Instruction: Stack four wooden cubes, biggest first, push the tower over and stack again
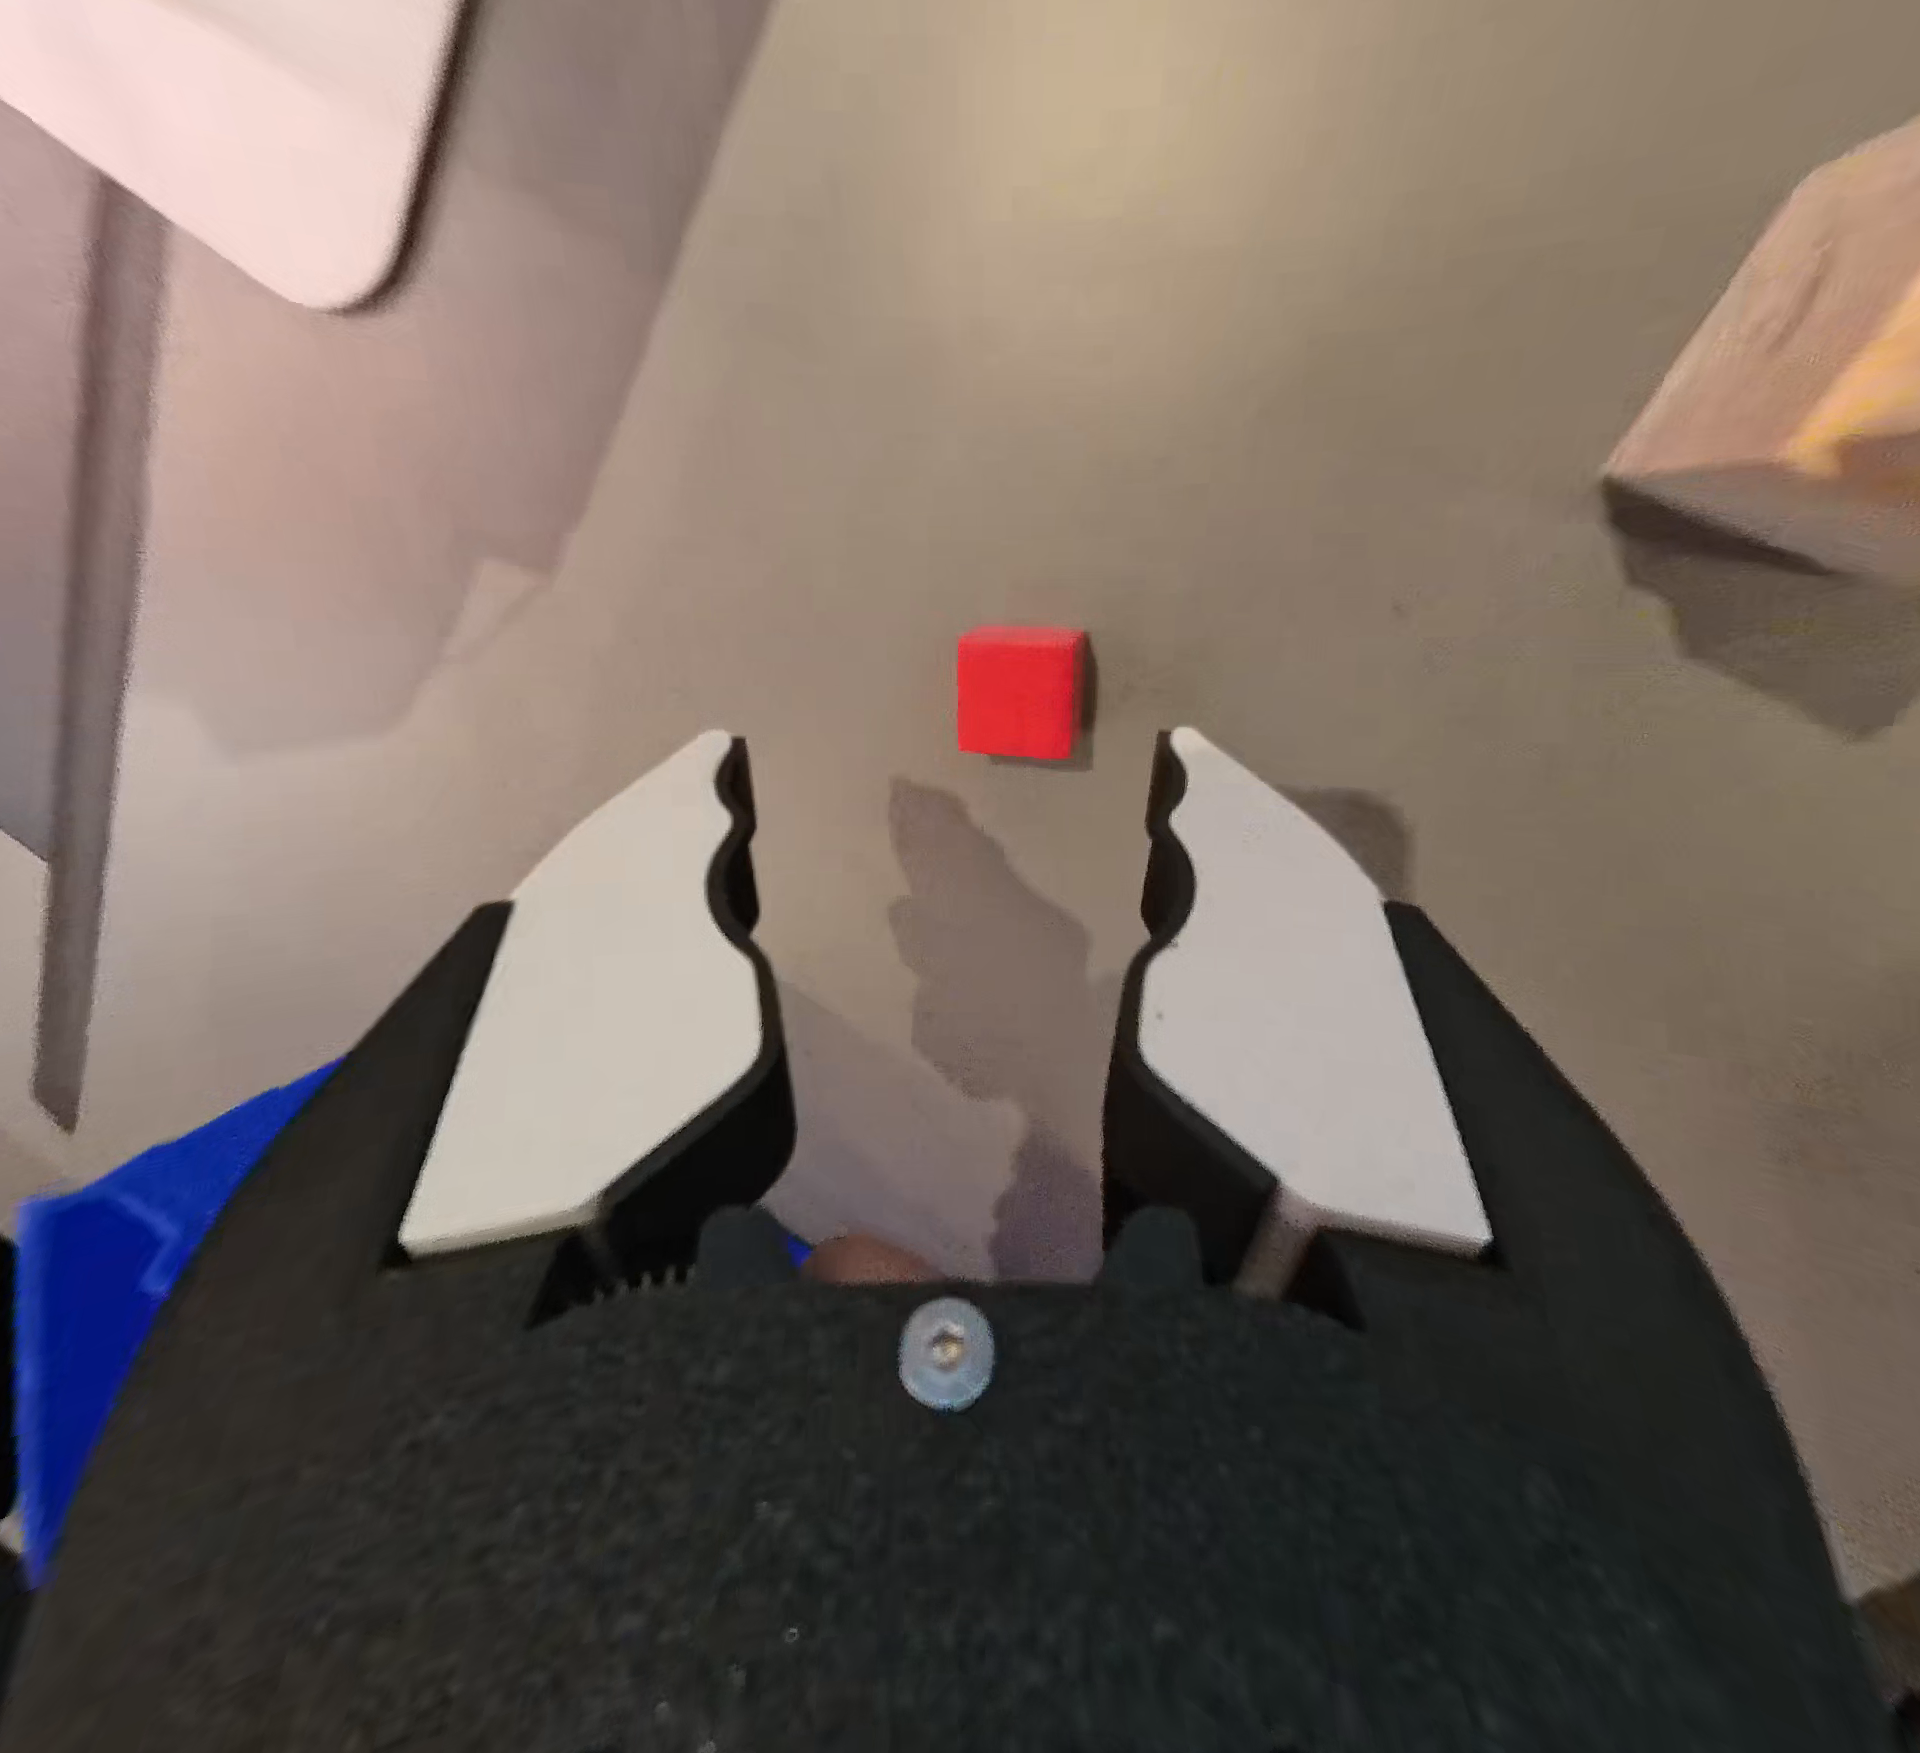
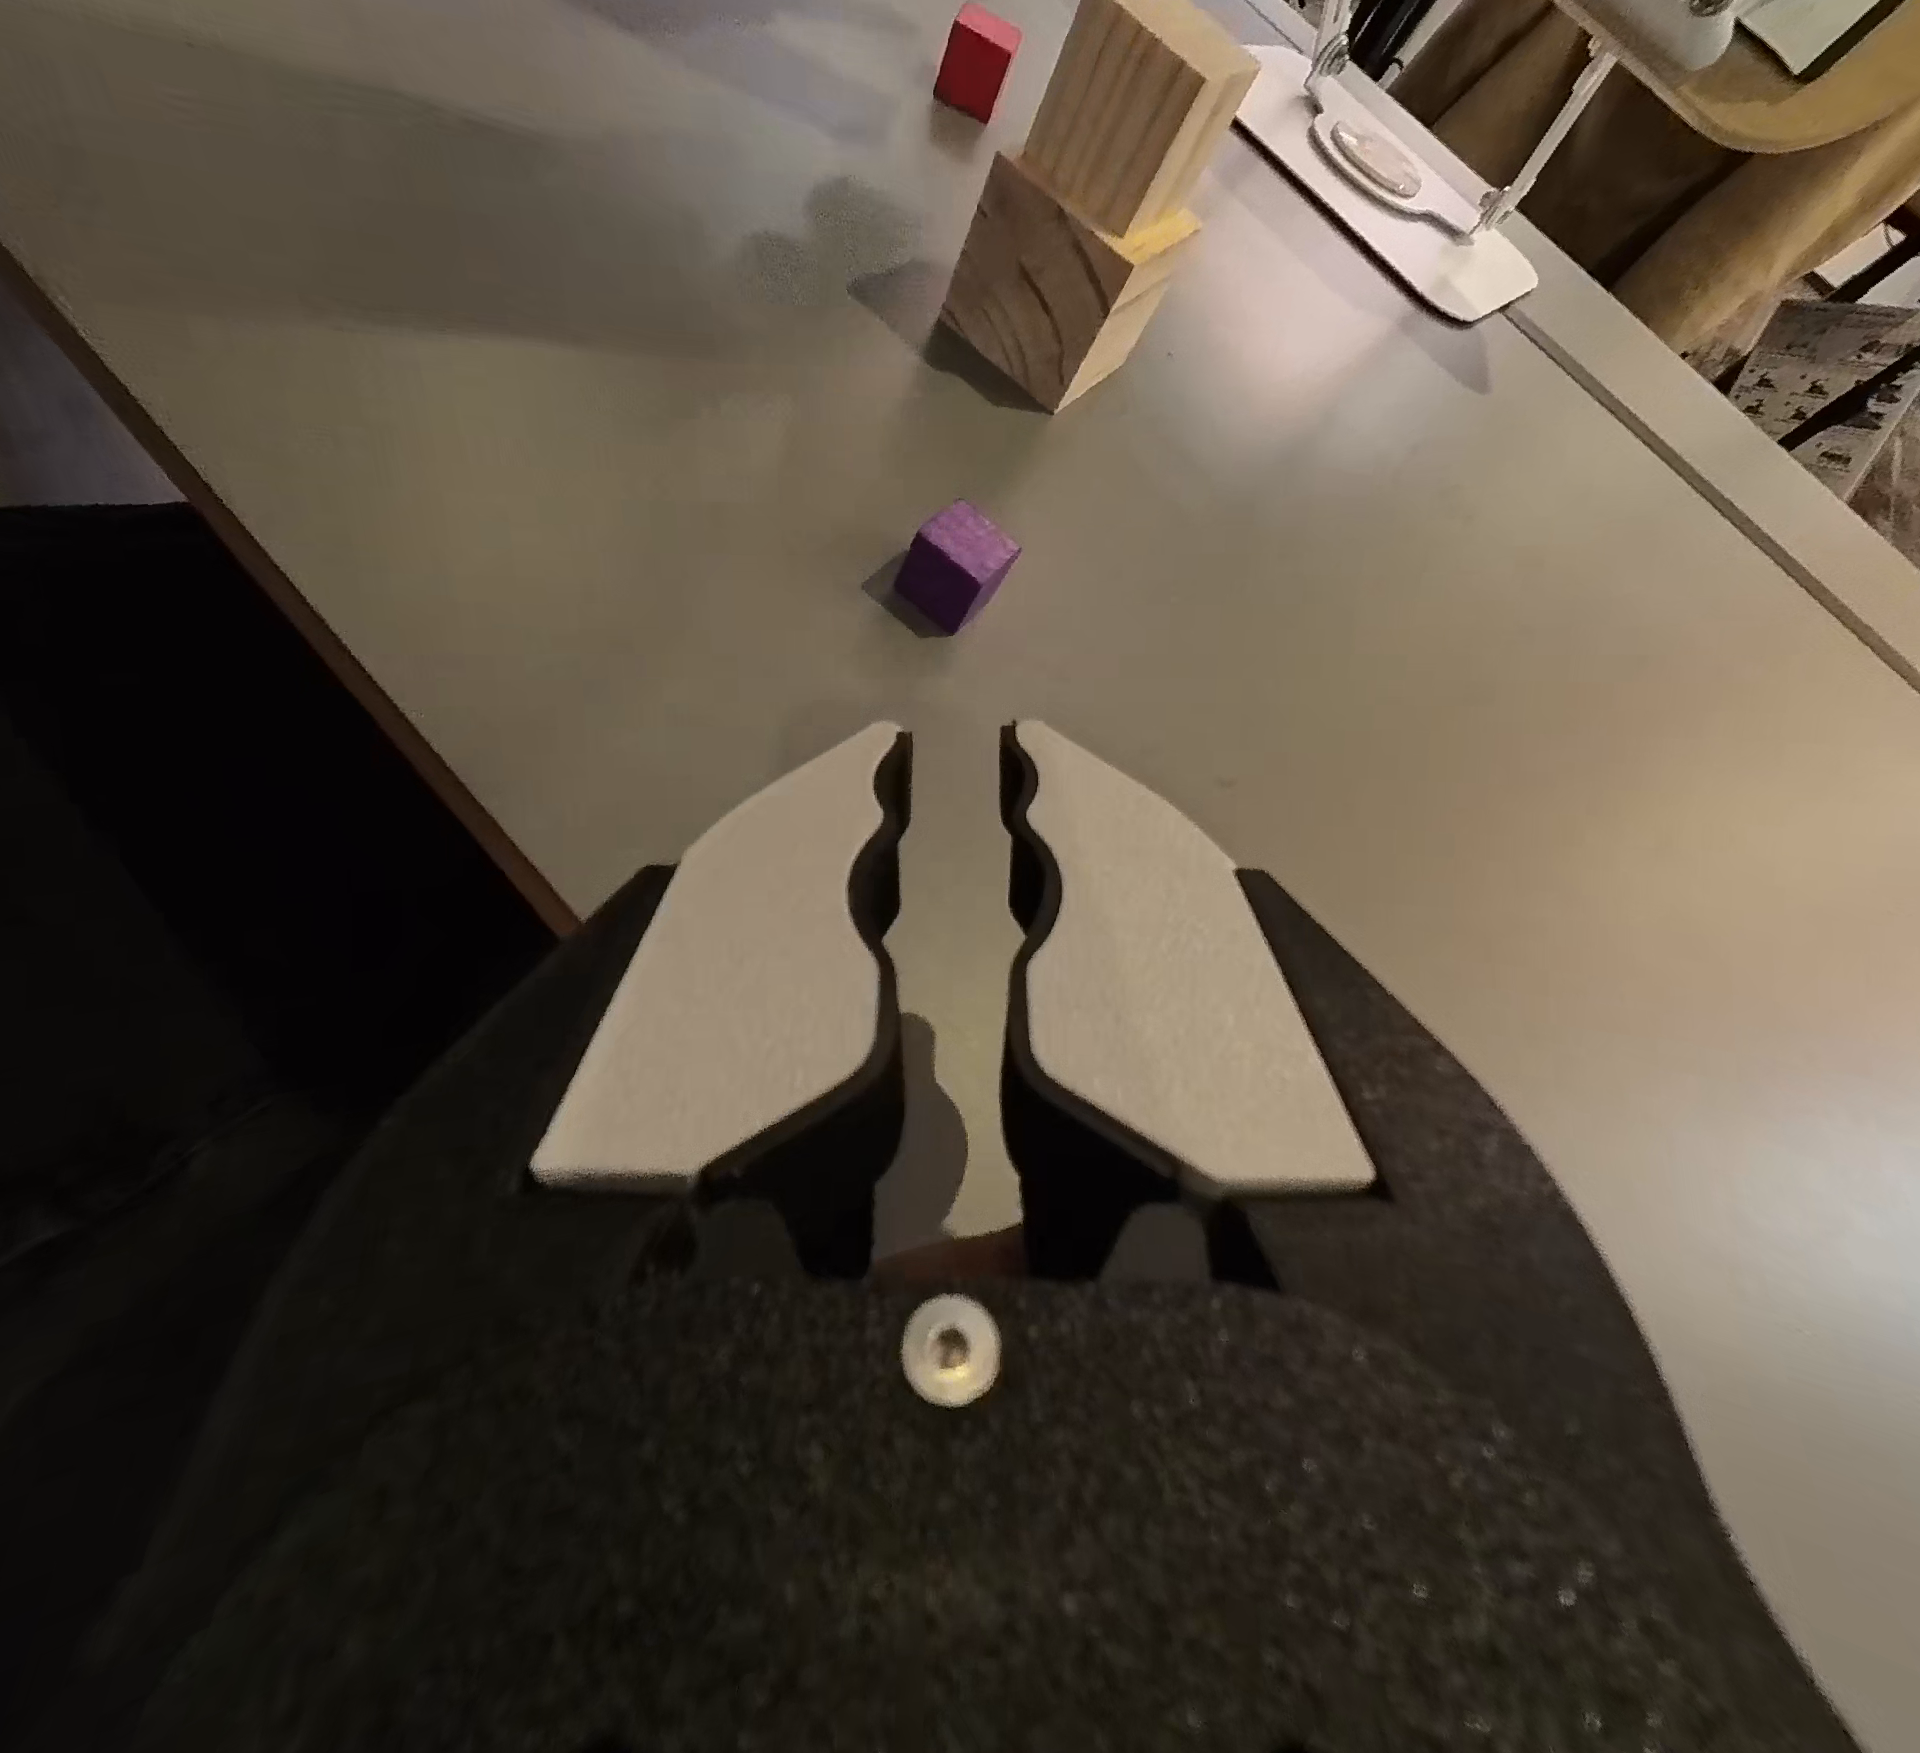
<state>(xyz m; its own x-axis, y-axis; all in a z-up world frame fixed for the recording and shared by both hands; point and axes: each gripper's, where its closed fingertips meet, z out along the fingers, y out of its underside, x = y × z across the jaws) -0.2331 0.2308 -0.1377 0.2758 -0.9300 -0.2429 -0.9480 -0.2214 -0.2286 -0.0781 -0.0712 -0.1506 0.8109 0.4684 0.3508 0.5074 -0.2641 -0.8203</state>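
A small red cube (image 1: 1020,691) lies on the grey table just beyond my left gripper (image 1: 951,747), which is open and empty above it. The edge of a big plain wooden cube (image 1: 1787,384) shows at the right. In the right wrist view a plain wooden cube (image 2: 1138,98) stands on a bigger plain wooden cube (image 2: 1039,301). The red cube (image 2: 977,60) sits behind them to the left. A small purple cube (image 2: 954,567) lies in front of my right gripper (image 2: 956,737), whose fingers stand a narrow gap apart, empty.
A white stand base (image 2: 1392,186) with clear legs sits at the back right of the table (image 2: 1455,664). The table's front edge (image 2: 312,612) runs along the left with dark floor below. A white flat item (image 1: 229,72) lies at the upper left. About 35 cm separates my left fingertips from my right. To the red cube (image 2: 977,60): left tips about 4 cm, right tips about 35 cm. The left camera catches it too, in the left wrist view (image 1: 1056,693).
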